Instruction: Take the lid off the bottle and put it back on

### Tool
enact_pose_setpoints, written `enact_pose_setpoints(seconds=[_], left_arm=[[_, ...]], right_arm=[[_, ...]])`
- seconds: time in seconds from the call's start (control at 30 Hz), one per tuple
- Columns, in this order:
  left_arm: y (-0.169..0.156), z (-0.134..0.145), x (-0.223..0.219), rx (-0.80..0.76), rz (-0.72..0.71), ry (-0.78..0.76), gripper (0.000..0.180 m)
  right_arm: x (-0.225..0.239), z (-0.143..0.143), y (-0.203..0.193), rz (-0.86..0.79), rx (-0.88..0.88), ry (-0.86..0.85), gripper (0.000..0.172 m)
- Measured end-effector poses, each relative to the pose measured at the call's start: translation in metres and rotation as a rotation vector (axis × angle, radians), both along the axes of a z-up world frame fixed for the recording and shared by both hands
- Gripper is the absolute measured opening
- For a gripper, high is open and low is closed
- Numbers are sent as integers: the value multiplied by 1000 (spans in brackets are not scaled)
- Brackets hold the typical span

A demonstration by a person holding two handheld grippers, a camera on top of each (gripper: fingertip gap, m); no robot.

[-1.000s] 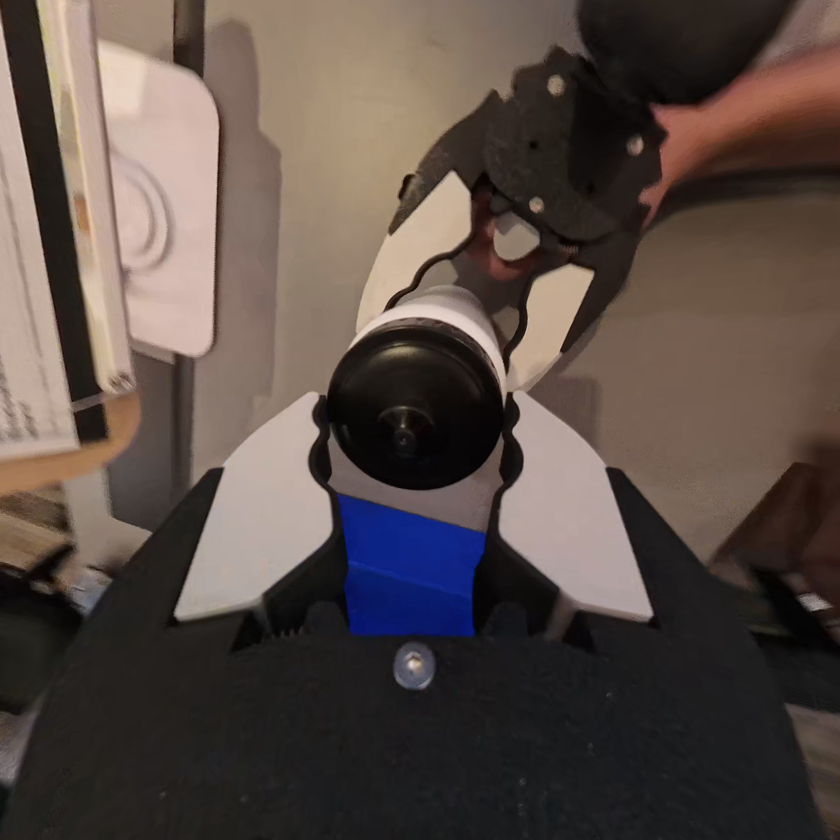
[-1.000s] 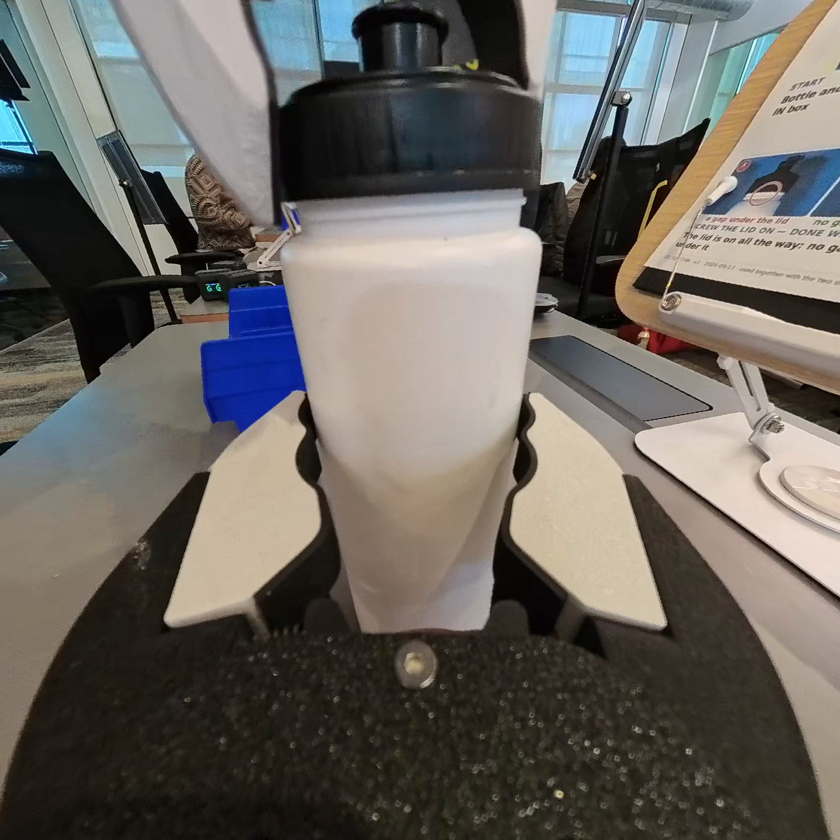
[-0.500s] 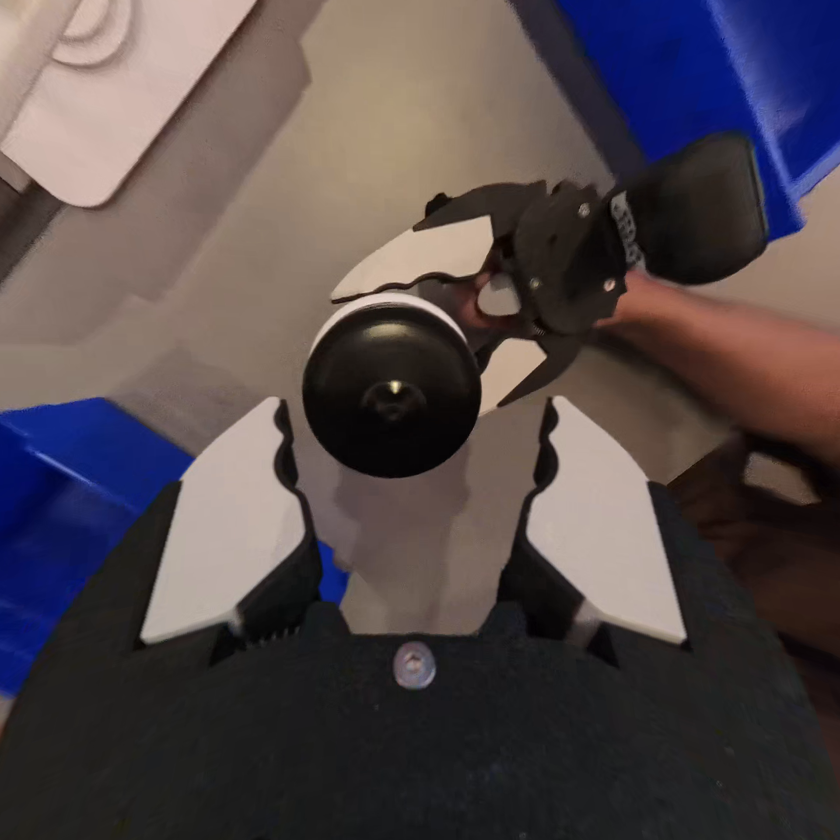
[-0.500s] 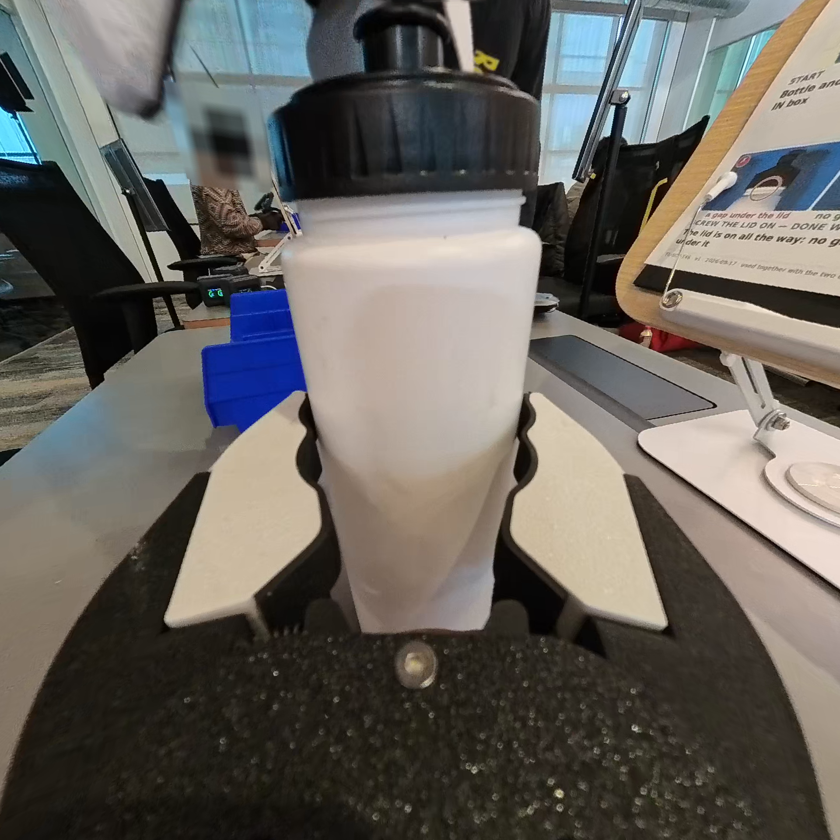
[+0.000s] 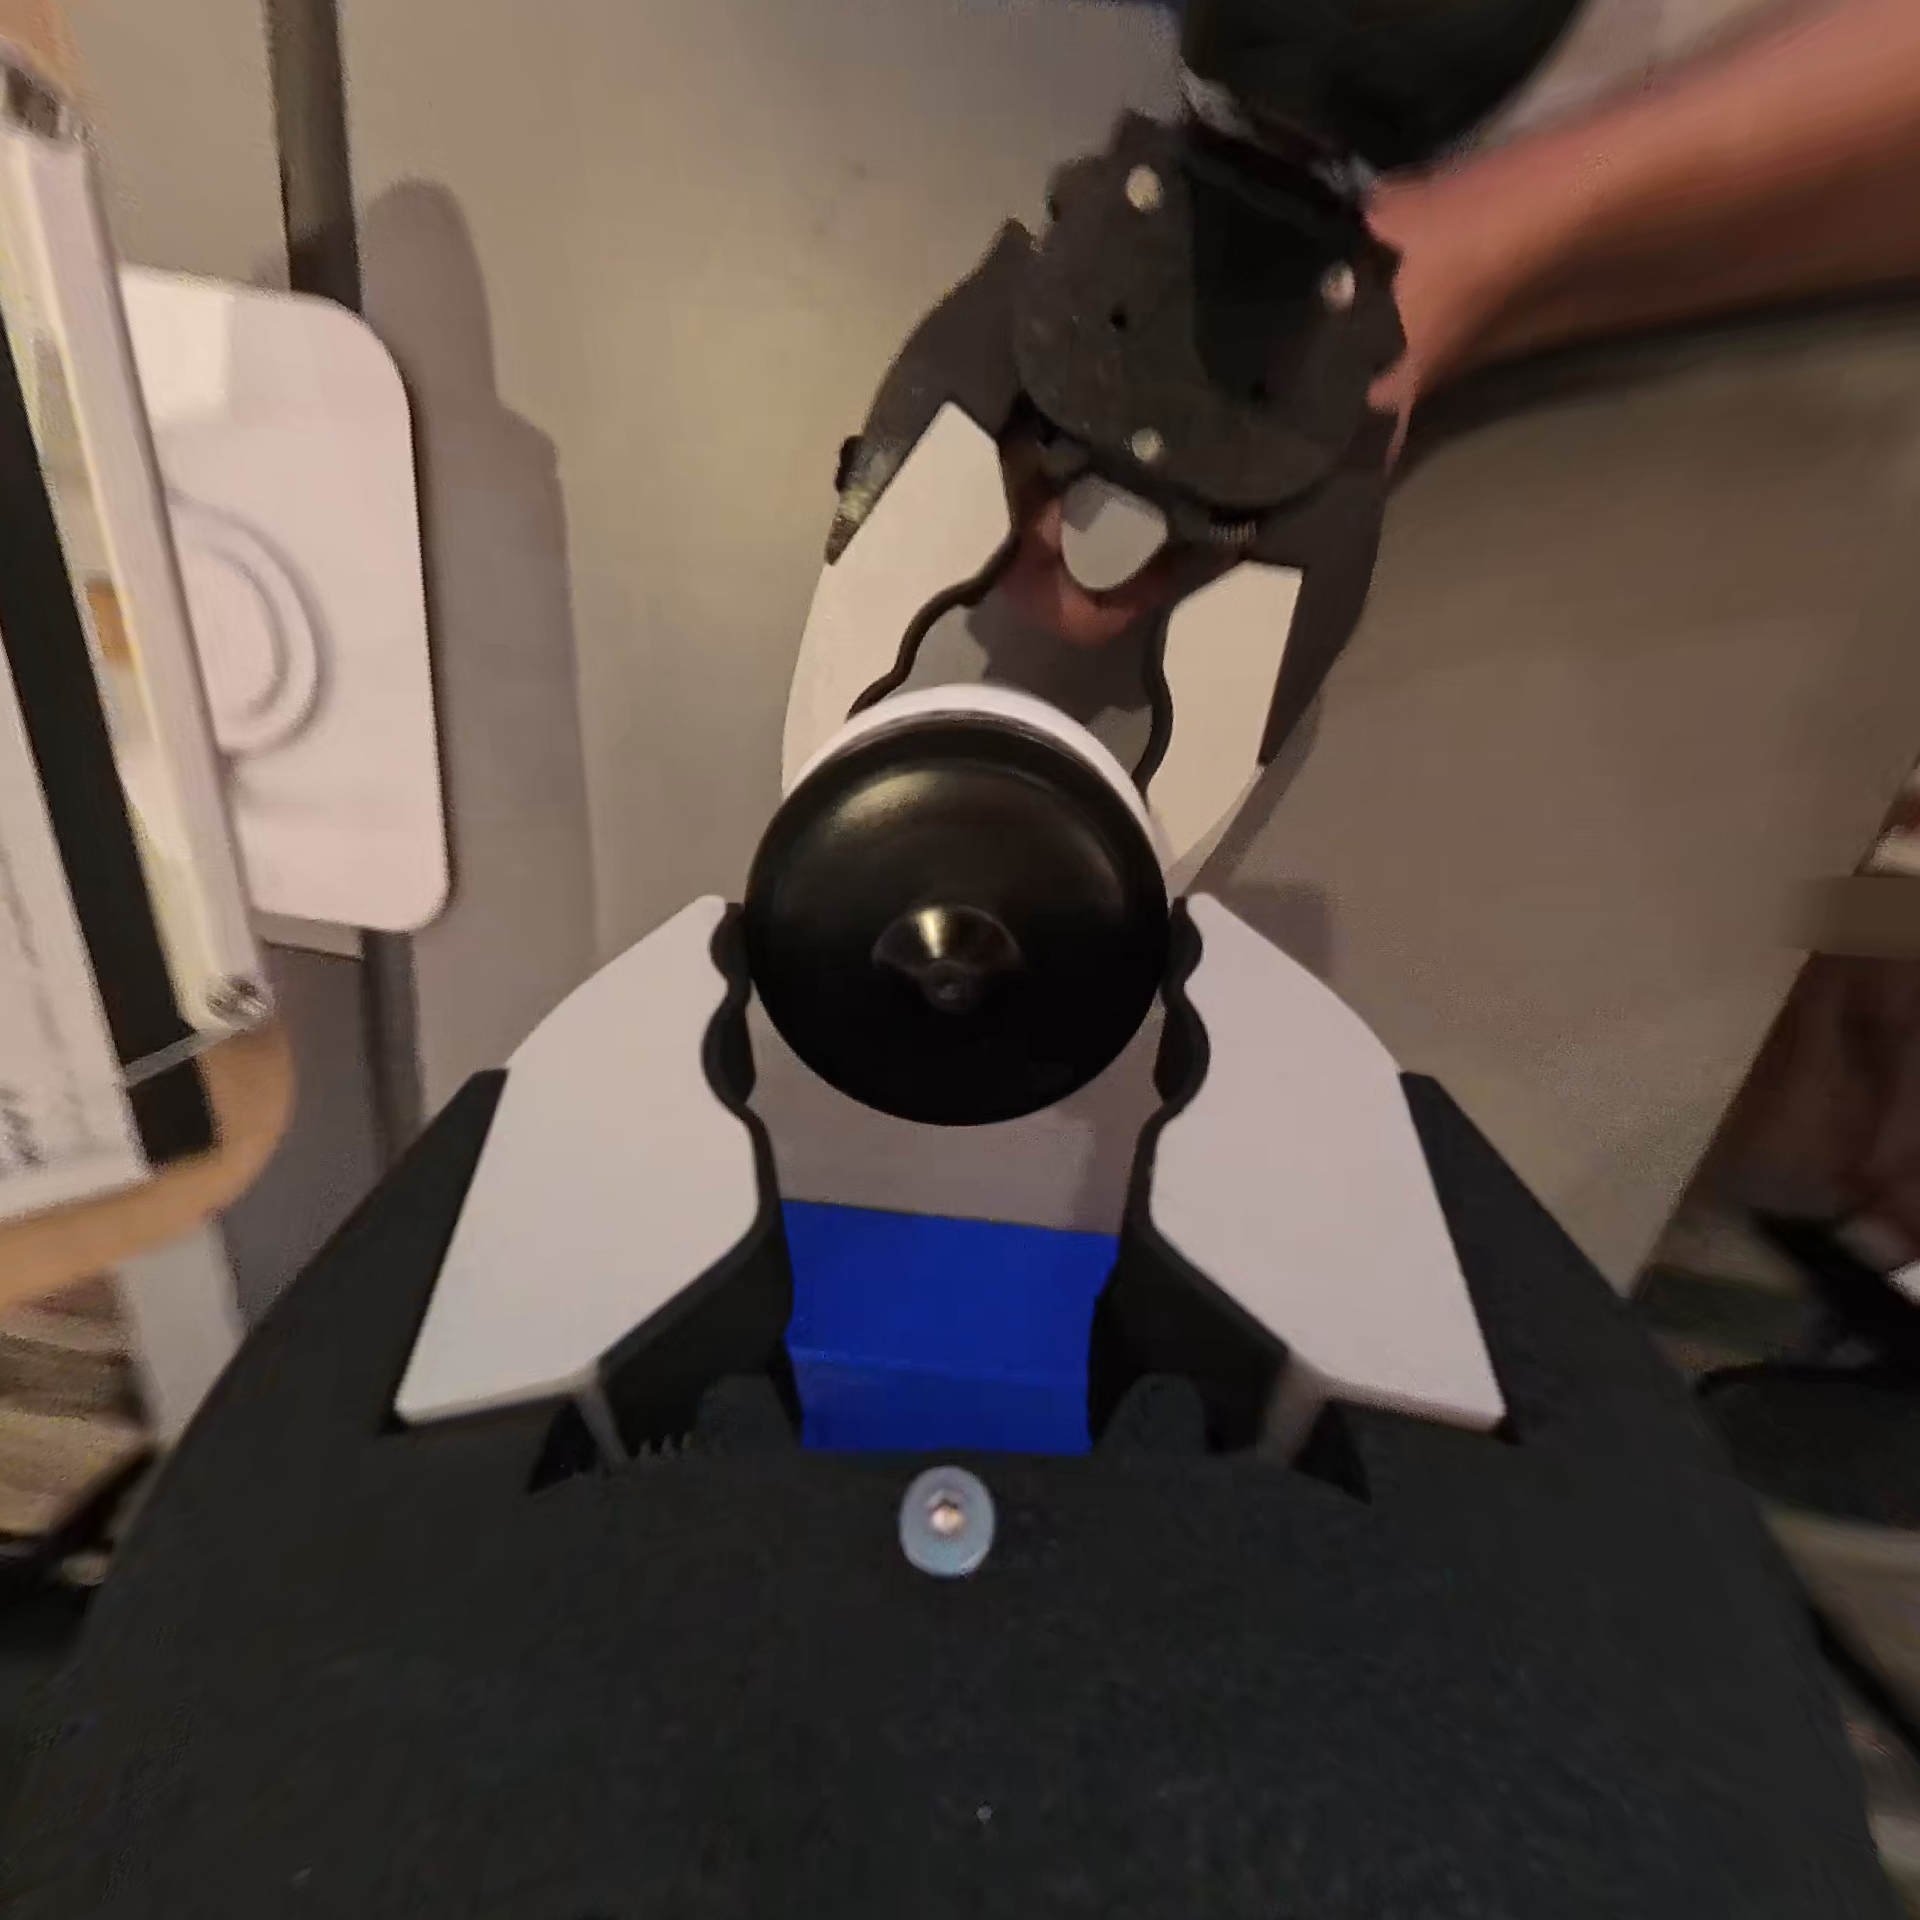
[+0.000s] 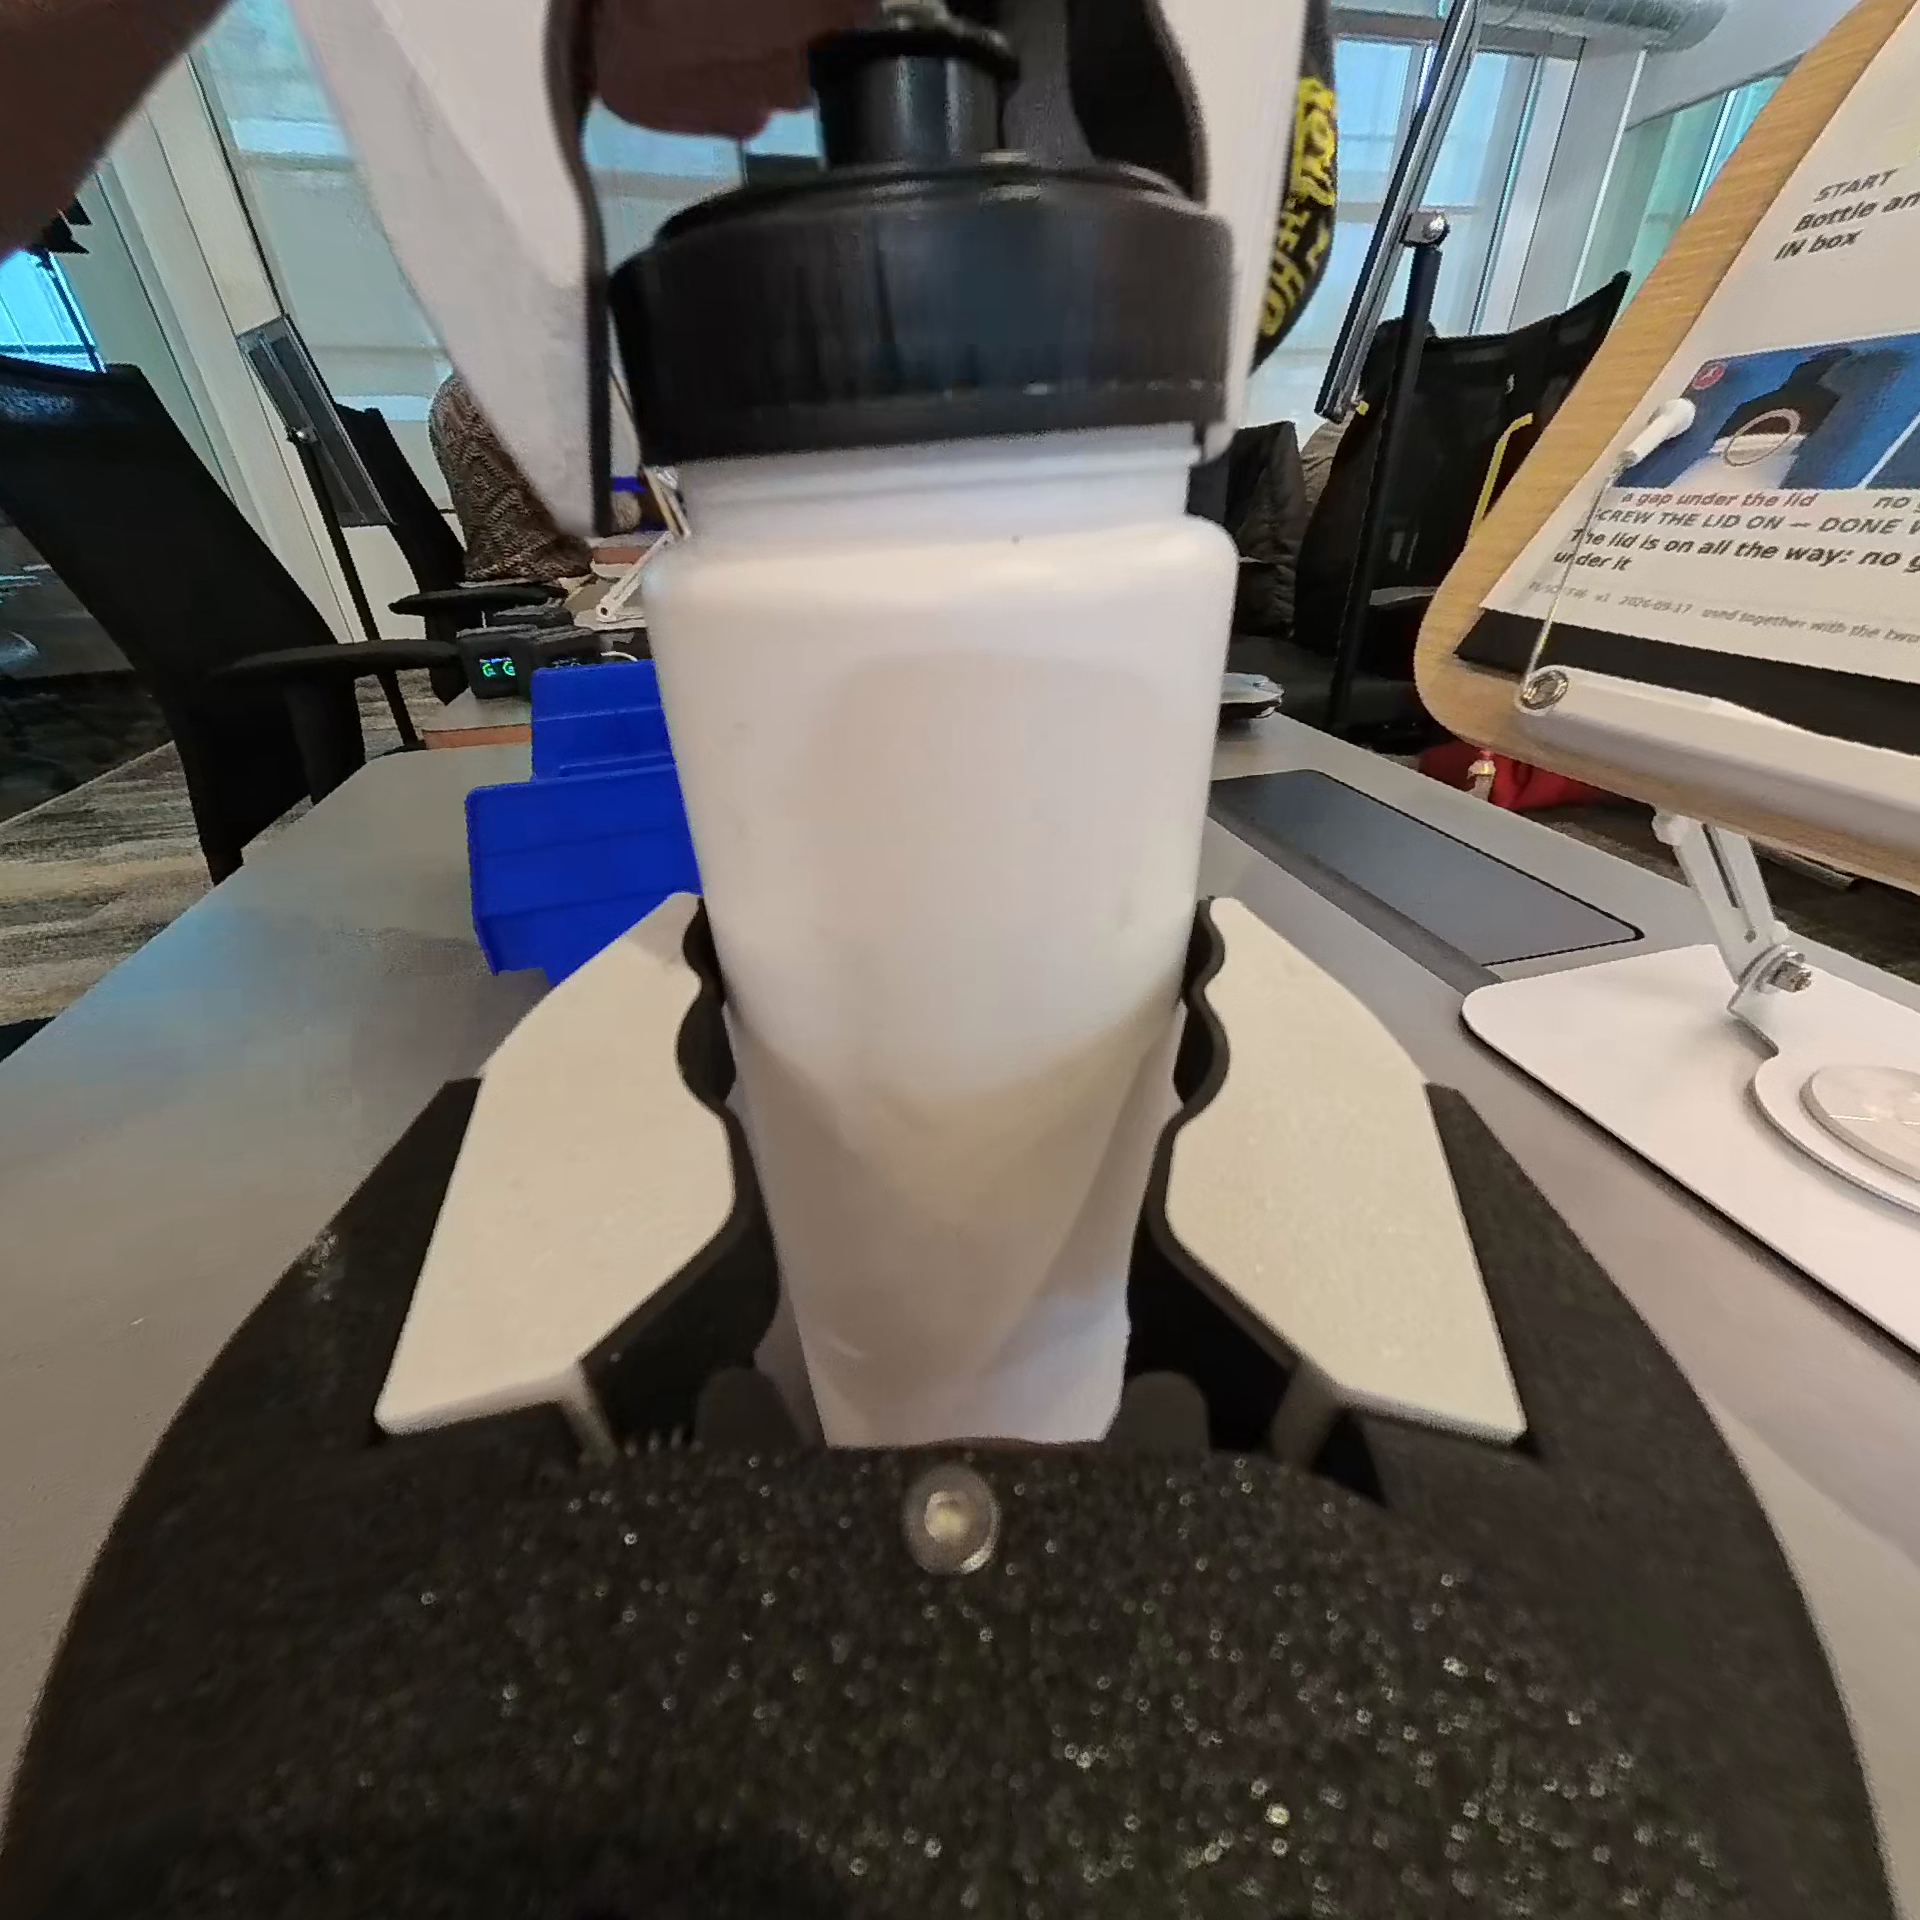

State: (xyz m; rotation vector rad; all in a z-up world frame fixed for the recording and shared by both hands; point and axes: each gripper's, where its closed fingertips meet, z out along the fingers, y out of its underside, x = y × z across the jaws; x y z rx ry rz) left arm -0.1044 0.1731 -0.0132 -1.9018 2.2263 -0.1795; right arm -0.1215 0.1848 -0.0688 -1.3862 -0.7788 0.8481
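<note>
Two claws [image 5: 954,935] [image 6: 951,987] grip one bottle [image 6: 940,831], one lid [image 5: 954,925], seemingly seated.

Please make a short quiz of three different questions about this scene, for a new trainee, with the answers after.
1. True or false: the black lid sits on the white bottle.
2. Multiple choice: the right gripper grips the bottle at A) the lid, B) the lower body, C) the spout.
3. Fill in: the left gripper closes on the ___ from above.

Key:
1. True; it is on the bottle, though its threads show just beneath it.
2. B; both pads press the white body.
3. Lid; a finger sits on each side of the lid's rim.
</note>
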Motion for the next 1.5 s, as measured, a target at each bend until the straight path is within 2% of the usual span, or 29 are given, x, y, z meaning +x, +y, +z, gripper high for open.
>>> enact_pose_setpoints(seconds=[0.07, 0.17, 0.23, 0.37, 0.47, 0.5, 0.53, 0.63, 0.67, 0.7, 0.8, 0.93, 1.07, 1.17, 1.23, 1.3, 1.37, 1.4, 1.5], left_arm=[[2, -2, -2, 49, -93, 57, 76], [2, 2, -3, 83, -60, 121, 76], [1, 6, -2, 87, 34, 133, 94], [-4, 11, 1, 60, 333, 113, 95], [-16, 8, 7, -88, 581, 88, 100], [-14, 9, 9, -89, 616, 73, 106], [-7, 10, 9, -52, 648, 61, 106], [3, 11, 10, -31, 711, 37, 94], [5, 12, 10, -30, 712, 35, 74], [5, 12, 10, -39, 707, 32, 68], [4, 12, 8, -51, 611, 59, 67], [0, 11, 8, -3, 289, 108, 67], [-3, 9, 6, 122, -87, 110, 68], [-3, 7, 5, 171, -203, 131, 69], [-2, 8, 5, 187, -201, 144, 69], [-5, 10, 7, 166, -122, 130, 69], [-10, 15, 11, 124, -20, 102, 88], [-10, 17, 12, 121, 42, 89, 96], [-3, 25, 16, 135, 335, 38, 97]], right_arm=[[0, 0, 0, -2, -4, 0, 84], [0, 0, 0, 0, -7, 4, 84], [0, 0, 0, 0, -6, 2, 84], [-1, 0, 0, -3, -5, -1, 84], [-1, 0, 0, -2, -7, 0, 84], [-1, 0, 0, -2, -7, 1, 84], [-1, 0, 0, -2, -8, 1, 84], [-1, 0, 0, -2, -10, 3, 84], [-1, 0, 0, -2, -10, 4, 84], [-1, 0, 1, -3, -13, 5, 84], [-2, 0, 0, -1, -10, 1, 84], [-2, 0, -1, 1, -7, -3, 84], [-4, 0, -2, 5, 1, -11, 84], [-4, 0, -1, 5, -1, -6, 84], [-4, 0, -1, 4, -4, -4, 84], [-3, 0, -1, 7, -4, -2, 84], [-3, -1, -1, 6, -6, -3, 84], [-3, -1, -1, 6, -6, -2, 84], [-3, -1, -1, 6, -8, 1, 84]])
